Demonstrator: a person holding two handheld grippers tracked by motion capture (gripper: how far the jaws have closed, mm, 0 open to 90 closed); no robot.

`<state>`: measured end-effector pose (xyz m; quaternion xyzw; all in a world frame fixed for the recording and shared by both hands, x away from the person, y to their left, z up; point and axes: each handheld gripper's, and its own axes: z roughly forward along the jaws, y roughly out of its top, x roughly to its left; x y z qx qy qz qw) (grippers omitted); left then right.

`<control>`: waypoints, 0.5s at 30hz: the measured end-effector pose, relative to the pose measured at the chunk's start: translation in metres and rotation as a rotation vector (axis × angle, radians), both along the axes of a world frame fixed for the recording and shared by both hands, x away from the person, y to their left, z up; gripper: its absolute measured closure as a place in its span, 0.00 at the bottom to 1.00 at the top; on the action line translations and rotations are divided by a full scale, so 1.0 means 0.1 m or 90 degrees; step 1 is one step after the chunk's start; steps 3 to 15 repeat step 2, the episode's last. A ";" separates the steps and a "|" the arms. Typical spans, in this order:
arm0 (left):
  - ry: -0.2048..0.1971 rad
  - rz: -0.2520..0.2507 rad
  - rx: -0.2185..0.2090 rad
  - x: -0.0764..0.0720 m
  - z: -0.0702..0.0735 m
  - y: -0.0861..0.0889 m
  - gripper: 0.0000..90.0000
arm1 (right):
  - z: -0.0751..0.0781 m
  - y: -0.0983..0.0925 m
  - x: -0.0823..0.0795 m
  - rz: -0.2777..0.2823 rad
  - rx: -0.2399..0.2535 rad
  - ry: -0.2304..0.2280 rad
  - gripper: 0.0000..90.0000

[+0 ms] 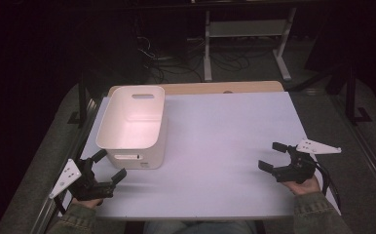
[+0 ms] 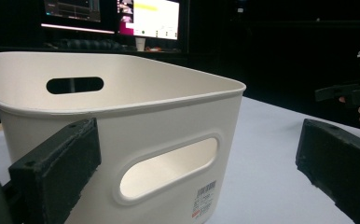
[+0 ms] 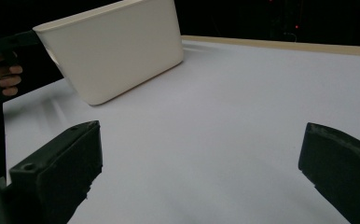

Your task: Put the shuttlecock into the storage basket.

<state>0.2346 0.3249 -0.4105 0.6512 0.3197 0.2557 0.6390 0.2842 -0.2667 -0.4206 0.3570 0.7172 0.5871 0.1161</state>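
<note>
The white bin (image 1: 132, 124) stands upright on the worktop's (image 1: 225, 146) left side, its base hidden by its walls, just beyond the gaping, empty left tongs (image 1: 107, 168); the right tongs (image 1: 272, 156) gape empty, well apart.

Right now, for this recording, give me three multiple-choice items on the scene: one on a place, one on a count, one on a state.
1. Where does the white bin stand on the table?
A. far right corner
B. left side, by the left gripper
C. dead centre

2. How many handle slots show in the bin in the left gripper view?
A. one
B. two
C. four

3. How do the right gripper's jaws stand?
A. shut on the bin
B. shut on nothing
C. open, holding nothing

Answers: 1 B, the high view shows the bin at the table's left, just beyond the left gripper. 2 B, one slot in the near wall, one in the far wall. 3 C, the jaws stand wide apart over bare table.
</note>
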 end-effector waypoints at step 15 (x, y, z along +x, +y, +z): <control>0.000 0.000 -0.002 0.00 0.00 0.00 0.00 | 0.01 0.00 0.00 -0.004 0.003 -0.006 0.00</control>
